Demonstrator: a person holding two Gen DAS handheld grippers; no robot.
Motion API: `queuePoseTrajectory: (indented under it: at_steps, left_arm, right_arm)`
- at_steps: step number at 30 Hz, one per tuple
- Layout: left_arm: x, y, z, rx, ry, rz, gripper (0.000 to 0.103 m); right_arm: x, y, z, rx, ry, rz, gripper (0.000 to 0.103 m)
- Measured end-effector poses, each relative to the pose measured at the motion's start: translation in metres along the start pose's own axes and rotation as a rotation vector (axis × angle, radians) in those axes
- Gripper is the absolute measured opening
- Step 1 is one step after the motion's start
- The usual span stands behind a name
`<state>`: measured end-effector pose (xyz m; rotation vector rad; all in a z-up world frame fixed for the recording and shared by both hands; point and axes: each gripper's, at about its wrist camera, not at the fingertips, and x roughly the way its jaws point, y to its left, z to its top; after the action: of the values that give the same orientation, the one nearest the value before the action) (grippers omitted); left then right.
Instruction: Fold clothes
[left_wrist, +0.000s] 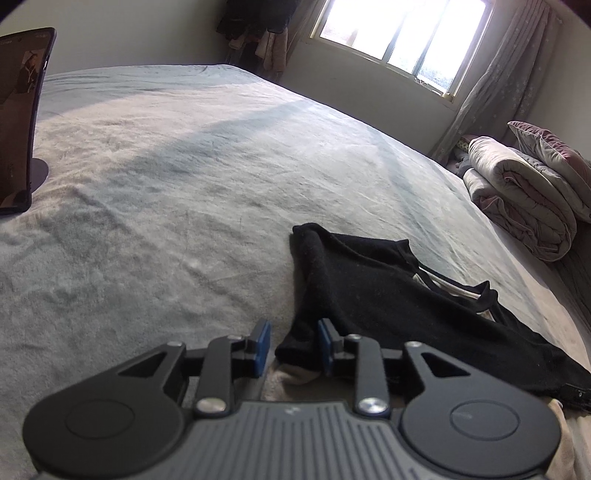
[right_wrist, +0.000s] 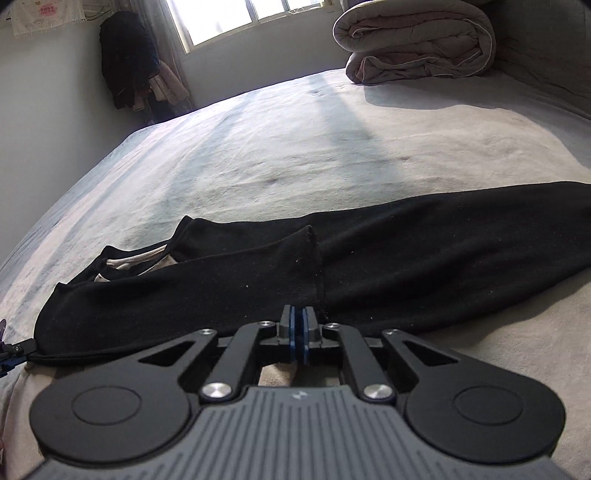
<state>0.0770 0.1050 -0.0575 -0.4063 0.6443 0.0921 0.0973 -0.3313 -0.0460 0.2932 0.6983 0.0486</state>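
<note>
1. Fingers first: my left gripper (left_wrist: 293, 347) was spread open, blue pads either side of the near corner of the black garment (left_wrist: 388, 291), nothing pinched yet. My right gripper (right_wrist: 299, 334) had its pads pressed together right at the garment's near edge by a seam; honestly couldn't tell if any cloth was actually caught between them.
2. That garment lay on the grey bedspread (left_wrist: 166, 166), stretched in a long band with a pale lining showing at the neck end.
3. For a clean fold, I figured the left needed to slide further over the corner before squeezing, so it grabbed all the layers, not just the top one.
4. Both grips should've lifted together and stayed level, otherwise the thing would twist.
5. Folded quilt (right_wrist: 417, 44) was well apart, so no snag worries there.
</note>
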Motion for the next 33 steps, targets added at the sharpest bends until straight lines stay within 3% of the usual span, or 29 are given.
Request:
queuePoseTrajectory:
  at_steps: [2,4,5,14,20,24,30,33]
  left_arm:
    - [-0.002,0.000,0.003,-0.016,-0.013,-0.003,0.031]
    - [-0.005,0.000,0.007,-0.031,-0.029,-0.009,0.033]
    - [-0.006,0.001,0.009,-0.038,-0.036,-0.015,0.033]
    - [-0.009,-0.006,0.024,-0.031,-0.061,-0.185,0.038]
    - [-0.003,-0.013,0.021,-0.004,-0.043,-0.270,0.039]
    - [0.003,-0.013,0.021,-0.016,-0.019,-0.298,0.039]
    - [0.012,-0.013,0.021,-0.041,0.011,-0.306,0.039]
    - [0.017,-0.015,0.020,-0.054,0.022,-0.305,0.039]
  right_arm:
    - [-0.007,-0.018,0.002,0.060,-0.029,-0.047,0.019]
    - [-0.013,-0.037,0.003,0.121,-0.057,-0.093,0.048]
    - [-0.016,-0.046,0.004,0.151,-0.071,-0.116,0.050]
    - [-0.039,-0.127,0.012,0.412,-0.191,-0.346,0.050]
    - [-0.036,-0.170,0.019,0.508,-0.263,-0.402,0.050]
    - [-0.031,-0.191,0.029,0.537,-0.304,-0.426,0.041]
    - [-0.026,-0.222,0.032,0.637,-0.370,-0.449,0.014]
    - [-0.028,-0.222,0.031,0.644,-0.391,-0.443,0.009]
